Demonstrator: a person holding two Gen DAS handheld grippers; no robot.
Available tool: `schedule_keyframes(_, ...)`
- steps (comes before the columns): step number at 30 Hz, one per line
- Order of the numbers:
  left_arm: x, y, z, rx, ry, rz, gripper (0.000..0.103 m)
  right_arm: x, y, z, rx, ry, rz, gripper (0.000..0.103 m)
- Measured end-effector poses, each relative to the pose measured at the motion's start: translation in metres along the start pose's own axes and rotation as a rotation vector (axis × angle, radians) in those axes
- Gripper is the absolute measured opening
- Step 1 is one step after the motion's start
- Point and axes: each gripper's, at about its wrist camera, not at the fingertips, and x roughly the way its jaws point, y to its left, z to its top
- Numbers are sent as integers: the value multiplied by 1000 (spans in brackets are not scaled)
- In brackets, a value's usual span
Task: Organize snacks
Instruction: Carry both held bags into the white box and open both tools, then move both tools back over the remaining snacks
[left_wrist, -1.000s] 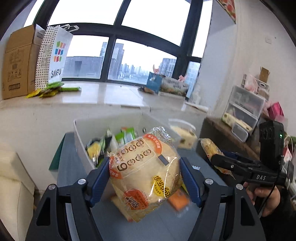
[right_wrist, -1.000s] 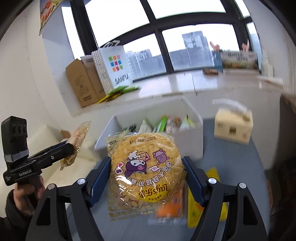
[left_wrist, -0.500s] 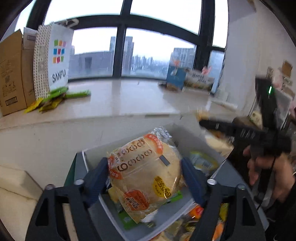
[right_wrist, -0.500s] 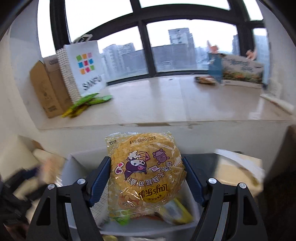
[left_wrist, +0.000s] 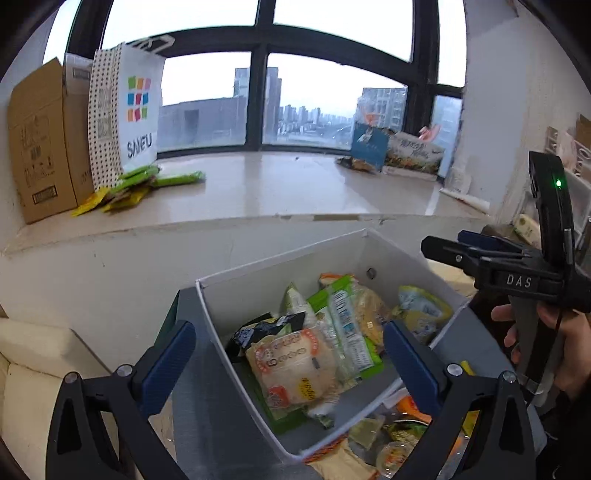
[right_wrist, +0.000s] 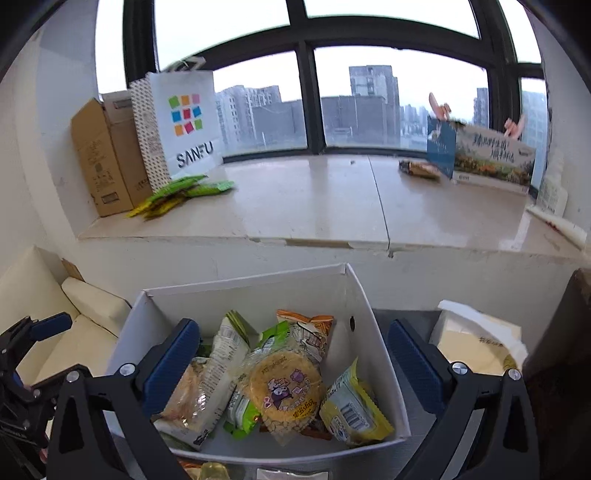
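A white box (left_wrist: 280, 258) on the grey table holds several snack packets. Below my left gripper (left_wrist: 287, 328), a round cracker packet with orange labels (left_wrist: 295, 369) lies in the box. The jaws are opening and no pad touches the packet. My right gripper (right_wrist: 293, 326) also hangs over the white box (right_wrist: 240, 284), jaws opening, and a round yellow packet with a cartoon print (right_wrist: 284, 387) rests loose among the other snacks. A hand holds the right gripper (left_wrist: 480, 254) at the right of the left wrist view.
On the windowsill stand a cardboard box (left_wrist: 40, 140), a SANFU paper bag (left_wrist: 136, 110) and green packets (left_wrist: 147, 181). A tissue box (right_wrist: 476, 339) sits right of the white box. Loose snacks (left_wrist: 388, 435) lie on the table in front. A cream sofa (right_wrist: 74, 332) stands at the left.
Both grippers moved forward over the white box and opened. The cracker packet and the yellow cartoon packet left the jaws and now lie in the box.
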Motion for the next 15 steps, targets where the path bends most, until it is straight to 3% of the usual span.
schedule_keyframes(7,-63,-25,3,4,-112,-68,103,-69,14,-8,-47,-127,66,103)
schedule_keyframes(12,-103,-48,-17,21,-176,-118,103,-123,17,-44,-70,-180,91,103)
schedule_keyframes(15,-117,-63,-35,36,-159,-158,103,-155,16,-77,-82,-196,119,103)
